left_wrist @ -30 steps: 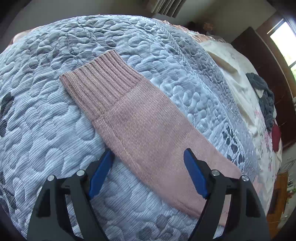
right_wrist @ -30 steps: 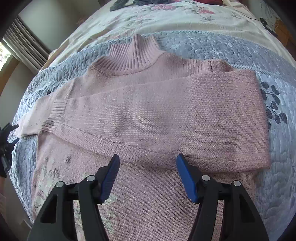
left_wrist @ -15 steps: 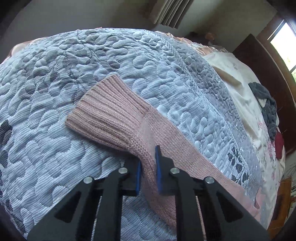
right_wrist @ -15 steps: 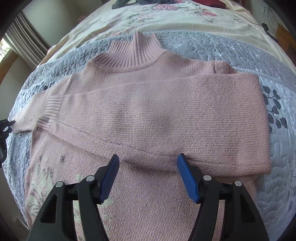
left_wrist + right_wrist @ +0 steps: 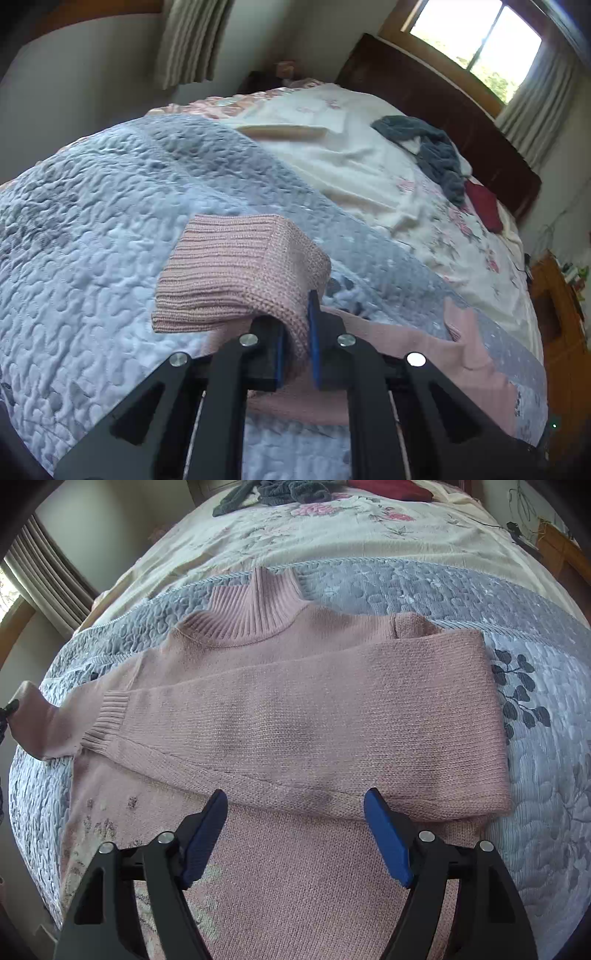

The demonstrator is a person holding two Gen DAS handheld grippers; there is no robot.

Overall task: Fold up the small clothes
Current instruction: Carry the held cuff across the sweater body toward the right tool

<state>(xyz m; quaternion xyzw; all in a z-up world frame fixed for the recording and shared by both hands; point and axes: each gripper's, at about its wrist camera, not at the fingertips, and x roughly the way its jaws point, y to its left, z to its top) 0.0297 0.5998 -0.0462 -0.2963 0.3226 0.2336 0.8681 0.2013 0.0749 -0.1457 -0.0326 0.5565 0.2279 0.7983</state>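
While left gripper [image 5: 297,339] pinches sweater sleeve [image 5: 240,273], right gripper [image 5: 295,834] hovers above sweater [image 5: 295,709]

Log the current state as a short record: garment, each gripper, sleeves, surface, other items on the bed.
garment: pink sweater, lying flat, collar away from the right wrist camera
left gripper: shut on the sleeve, cuff lifted off the quilt
right gripper: open, over the sweater body, holding nothing
folded sleeve: laid across the chest
surface: grey quilt on a bed
other items: grey clothing and a red item near the headboard
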